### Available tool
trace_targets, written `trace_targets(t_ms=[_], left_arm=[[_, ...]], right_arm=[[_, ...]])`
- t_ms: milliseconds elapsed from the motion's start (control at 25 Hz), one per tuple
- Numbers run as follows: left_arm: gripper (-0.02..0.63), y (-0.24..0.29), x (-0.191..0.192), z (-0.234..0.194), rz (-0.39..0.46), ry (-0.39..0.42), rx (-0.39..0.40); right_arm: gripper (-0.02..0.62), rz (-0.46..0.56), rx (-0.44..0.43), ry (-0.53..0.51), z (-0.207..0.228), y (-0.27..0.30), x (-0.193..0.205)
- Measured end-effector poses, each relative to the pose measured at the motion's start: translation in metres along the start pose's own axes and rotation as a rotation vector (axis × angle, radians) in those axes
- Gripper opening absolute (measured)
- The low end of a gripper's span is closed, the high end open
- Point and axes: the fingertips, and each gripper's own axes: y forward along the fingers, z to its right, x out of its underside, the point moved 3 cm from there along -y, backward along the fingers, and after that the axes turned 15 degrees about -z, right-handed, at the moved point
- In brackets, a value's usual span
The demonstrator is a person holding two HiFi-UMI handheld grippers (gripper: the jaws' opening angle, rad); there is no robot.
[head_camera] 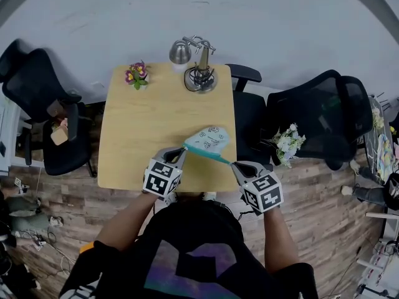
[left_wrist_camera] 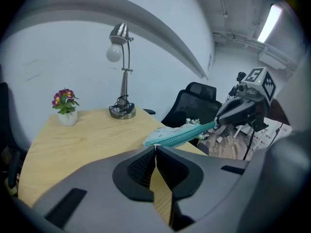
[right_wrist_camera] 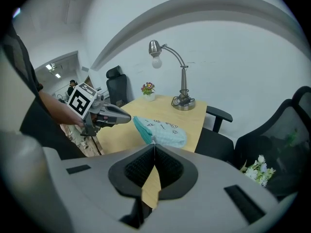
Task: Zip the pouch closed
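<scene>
A teal pouch [head_camera: 209,141] with a patterned pale side hangs stretched just above the wooden table [head_camera: 149,123], near its front right corner. Its darker teal zipper edge [left_wrist_camera: 182,136] runs in a taut line between my two grippers. My left gripper [head_camera: 181,150] is shut on the pouch's left end, where a small pale tab shows at the jaw tips [left_wrist_camera: 155,147]. My right gripper [head_camera: 233,163] is shut on the opposite end of the zipper edge, and the pouch [right_wrist_camera: 160,130] lies just beyond its closed jaws [right_wrist_camera: 154,143].
A silver desk lamp [head_camera: 198,67] with a coiled cord stands at the table's far edge, a small flower pot [head_camera: 137,75] at its far left corner. Black office chairs [head_camera: 43,104] [head_camera: 324,117] flank the table. White flowers [head_camera: 287,143] sit on the floor to the right.
</scene>
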Motion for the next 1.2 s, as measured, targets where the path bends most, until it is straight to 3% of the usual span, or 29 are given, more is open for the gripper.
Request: trace_targets(t_ms=[600, 960, 1200], left_arm=[[0.012, -0.068, -0.02, 0.05, 0.095, 0.118, 0.159], [0.014, -0.068, -0.019, 0.049, 0.095, 0.174, 0.164], [0.015, -0.09, -0.025, 0.046, 0.141, 0.142, 0.169]], right_arm=[[0.02, -0.006, 0.08, -0.008, -0.027, -0.068, 0.013], [0.023, -0.005, 0.136, 0.081, -0.028, -0.055, 0.023], [0.046, 0.057, 0.15, 0.092, -0.035, -0.07, 0.009]])
